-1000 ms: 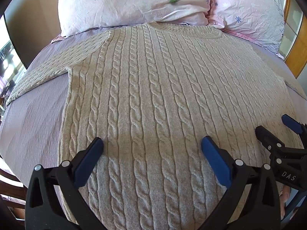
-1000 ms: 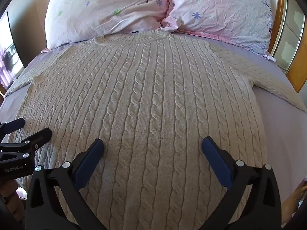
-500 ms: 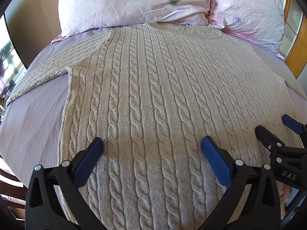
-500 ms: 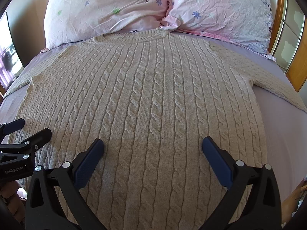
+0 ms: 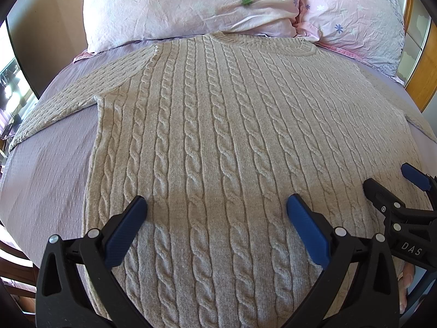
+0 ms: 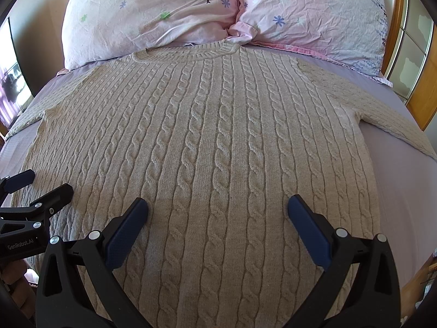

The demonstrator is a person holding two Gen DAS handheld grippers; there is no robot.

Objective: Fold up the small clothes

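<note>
A beige cable-knit sweater (image 5: 218, 136) is being shown laid flat, front up, on a bed covered by a lilac sheet (image 5: 46, 169). Its ribbed collar (image 6: 188, 53) is being touched by two flowered pink pillows (image 6: 153, 11) just beyond the sweater. One sleeve (image 5: 71, 101) is being seen stretched out from the sweater's left side, the other sleeve (image 6: 387, 120) from its right side. The left tongs (image 5: 215, 218) are being held spread wide above the sweater's lower part, with nothing pinched between them. The right tongs (image 6: 217, 218) are likewise being held spread over the sweater's lower part, nearer its right edge, with nothing gripped. Each pair is being caught at the edge of the other camera's view.
</note>
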